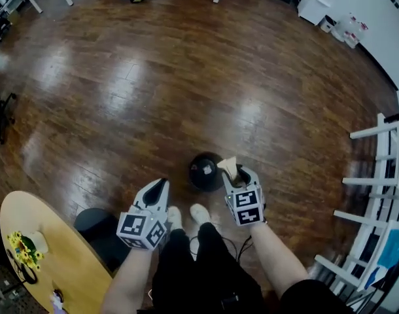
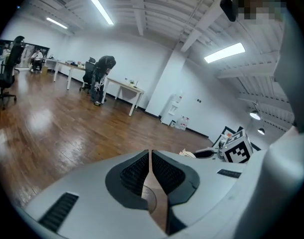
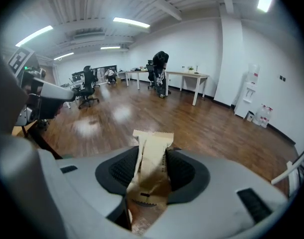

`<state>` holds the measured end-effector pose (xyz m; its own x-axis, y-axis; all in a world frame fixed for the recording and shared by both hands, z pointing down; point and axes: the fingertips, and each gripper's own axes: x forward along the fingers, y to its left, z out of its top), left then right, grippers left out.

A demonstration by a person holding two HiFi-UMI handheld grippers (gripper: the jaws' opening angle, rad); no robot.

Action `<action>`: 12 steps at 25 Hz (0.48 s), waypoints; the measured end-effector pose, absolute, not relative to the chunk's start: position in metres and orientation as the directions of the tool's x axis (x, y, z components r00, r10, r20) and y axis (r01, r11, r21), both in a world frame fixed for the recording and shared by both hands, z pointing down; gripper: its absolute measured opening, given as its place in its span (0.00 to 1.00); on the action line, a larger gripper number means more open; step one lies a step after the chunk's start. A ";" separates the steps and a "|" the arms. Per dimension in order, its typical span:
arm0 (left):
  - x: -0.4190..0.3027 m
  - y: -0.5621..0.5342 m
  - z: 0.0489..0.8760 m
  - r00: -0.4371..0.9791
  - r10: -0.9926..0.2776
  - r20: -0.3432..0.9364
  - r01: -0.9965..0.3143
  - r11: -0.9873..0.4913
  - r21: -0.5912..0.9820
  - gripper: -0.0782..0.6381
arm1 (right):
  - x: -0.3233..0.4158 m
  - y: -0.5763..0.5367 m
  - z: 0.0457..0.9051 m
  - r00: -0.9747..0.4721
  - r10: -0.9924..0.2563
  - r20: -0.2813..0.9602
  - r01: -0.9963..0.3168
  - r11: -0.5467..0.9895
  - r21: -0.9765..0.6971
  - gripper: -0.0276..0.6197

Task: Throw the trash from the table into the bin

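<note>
A tan paper wrapper stands crumpled between the pads of my right gripper, which is shut on it. In the head view that wrapper pokes out past the right gripper, right beside the rim of a small round black bin on the floor. To the left of the bin, my left gripper hangs over the floor. Its jaws are shut with nothing between them. The right gripper's marker cube shows at the right of the left gripper view.
A round wooden table with a yellow flower item fills the lower left corner, and a dark round object sits next to it. White shelving stands at the right. Glossy wooden floor spreads ahead; desks and chairs line the far walls.
</note>
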<state>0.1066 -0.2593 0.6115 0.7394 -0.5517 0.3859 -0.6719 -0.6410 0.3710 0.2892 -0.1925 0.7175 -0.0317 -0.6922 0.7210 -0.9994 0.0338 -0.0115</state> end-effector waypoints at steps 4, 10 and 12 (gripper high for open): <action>0.115 -0.255 0.668 0.737 -0.479 0.476 -0.661 -0.658 0.360 0.13 | 0.285 -0.185 0.777 -0.046 -0.617 0.786 -0.998 0.056 -0.015 0.31; 0.113 -0.242 0.740 0.693 -0.455 0.558 -0.718 -0.505 0.479 0.13 | 0.277 -0.166 0.850 -0.080 -0.504 0.860 -0.994 0.102 -0.033 0.31; 0.112 -0.233 0.753 0.688 -0.444 0.574 -0.722 -0.503 0.476 0.13 | 0.272 -0.163 0.866 -0.094 -0.481 0.872 -0.991 0.128 -0.037 0.31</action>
